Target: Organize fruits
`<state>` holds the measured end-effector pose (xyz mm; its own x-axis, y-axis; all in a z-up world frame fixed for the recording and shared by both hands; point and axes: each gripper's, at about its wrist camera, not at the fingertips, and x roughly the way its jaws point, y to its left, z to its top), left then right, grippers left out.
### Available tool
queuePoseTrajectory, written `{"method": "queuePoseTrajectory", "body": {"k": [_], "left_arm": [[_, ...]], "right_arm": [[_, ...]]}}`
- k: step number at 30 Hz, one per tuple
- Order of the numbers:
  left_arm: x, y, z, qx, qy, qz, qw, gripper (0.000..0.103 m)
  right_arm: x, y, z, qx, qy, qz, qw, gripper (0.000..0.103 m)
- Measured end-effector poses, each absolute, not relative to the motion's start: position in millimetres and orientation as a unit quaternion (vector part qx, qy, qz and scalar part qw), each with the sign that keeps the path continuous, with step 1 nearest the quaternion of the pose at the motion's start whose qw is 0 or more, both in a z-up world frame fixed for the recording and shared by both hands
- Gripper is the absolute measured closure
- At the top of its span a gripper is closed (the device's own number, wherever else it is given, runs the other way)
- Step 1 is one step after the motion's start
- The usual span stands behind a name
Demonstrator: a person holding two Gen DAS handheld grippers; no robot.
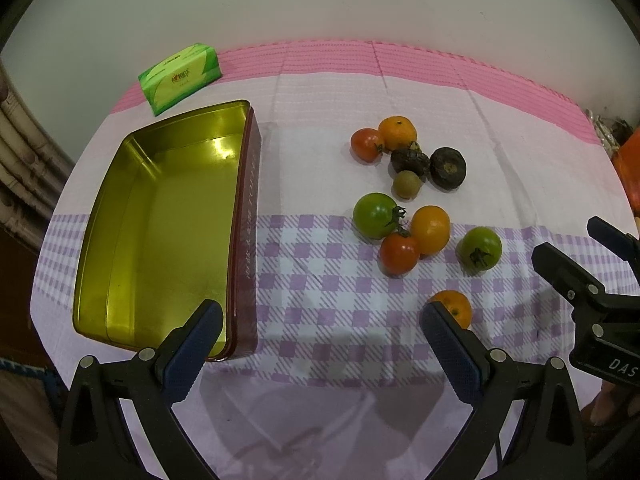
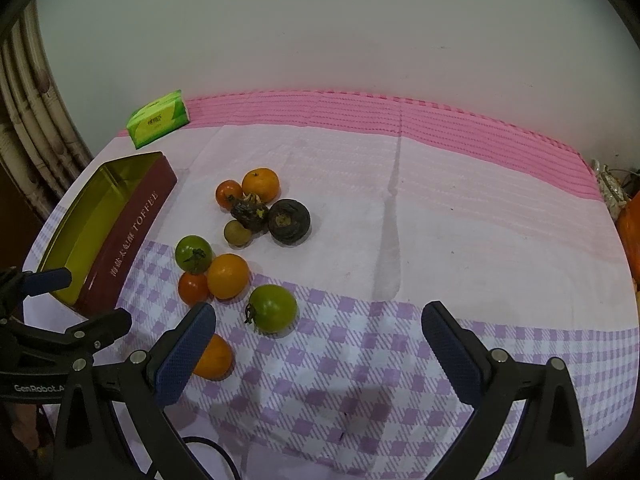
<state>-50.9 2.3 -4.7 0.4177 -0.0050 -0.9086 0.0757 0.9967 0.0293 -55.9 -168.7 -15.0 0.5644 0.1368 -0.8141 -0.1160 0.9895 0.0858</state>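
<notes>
Nothing is picked up yet; I judge this the very start, with the first fruit about to be chosen. At nine o'clock on the bench sits the toffee tin (image 1: 160,232), gold inside and empty, with a green tissue pack (image 1: 180,78) behind it at eleven. The left hand-held gripper (image 1: 320,344) hovers with its fingers spread wide, holding nothing. Right of the tin the fruits lie loose on the checked cloth (image 1: 320,320): a far cluster at one o'clock of a red tomato (image 1: 366,144), an orange (image 1: 398,133), two dark shrivelled fruits and a small brownish one; nearer, a green tomato (image 1: 374,216), an orange and a red tomato touching. A second green tomato (image 2: 272,308) lies apart, and a lone orange (image 2: 214,358) sits just behind the left finger of the right hand-held gripper (image 2: 320,340), also spread wide and empty. The next move probably calls for closing on that nearest orange and carrying it to the tin.
</notes>
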Motion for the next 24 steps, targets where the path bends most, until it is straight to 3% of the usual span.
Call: {"method": "queuePoseTrajectory", "body": {"k": [24], "left_arm": [[-52.5, 1.7, -7.7, 0.034, 0.544, -0.029, 0.838, 0.003]], "right_arm": [[-59.6, -162.6, -21.0, 0.014, 0.460, 0.072, 0.885, 0.001]]}}
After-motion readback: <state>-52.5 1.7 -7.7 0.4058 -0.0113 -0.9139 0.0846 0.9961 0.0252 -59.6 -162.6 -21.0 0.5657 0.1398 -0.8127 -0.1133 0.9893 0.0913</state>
